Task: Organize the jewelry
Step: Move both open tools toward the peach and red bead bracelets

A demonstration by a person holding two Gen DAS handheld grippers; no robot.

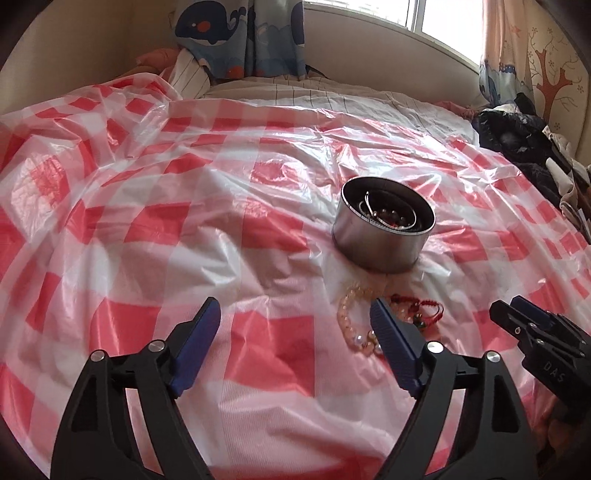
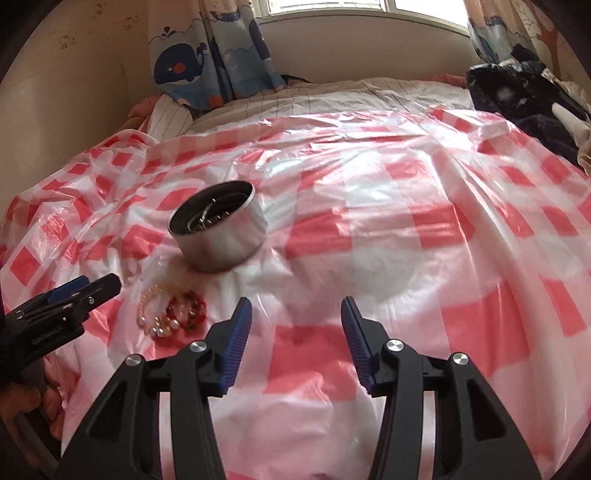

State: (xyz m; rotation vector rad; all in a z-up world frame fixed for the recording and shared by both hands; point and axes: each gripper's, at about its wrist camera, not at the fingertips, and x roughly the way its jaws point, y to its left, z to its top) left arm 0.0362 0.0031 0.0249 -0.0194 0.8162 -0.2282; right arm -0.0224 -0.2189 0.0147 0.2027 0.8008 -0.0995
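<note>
A round metal tin (image 1: 384, 236) (image 2: 225, 240) stands on the red-and-white checked plastic sheet (image 1: 177, 229) and holds a silver bangle and beads. In front of it lie a pale bead bracelet (image 1: 345, 315) (image 2: 147, 314) and a red cord bracelet (image 1: 424, 304) (image 2: 188, 308), touching each other. My left gripper (image 1: 295, 306) (image 2: 101, 284) is open and empty; its right finger hides part of the bead bracelet in the left wrist view. My right gripper (image 2: 296, 306) (image 1: 506, 306) is open and empty, just right of the bracelets.
The sheet covers a bed and is wrinkled. A heap of dark clothes (image 1: 517, 147) (image 2: 517, 99) lies at the far right edge. Whale-print curtains (image 1: 229, 33) (image 2: 207, 62) hang at the back under a window. A wall runs along the left side.
</note>
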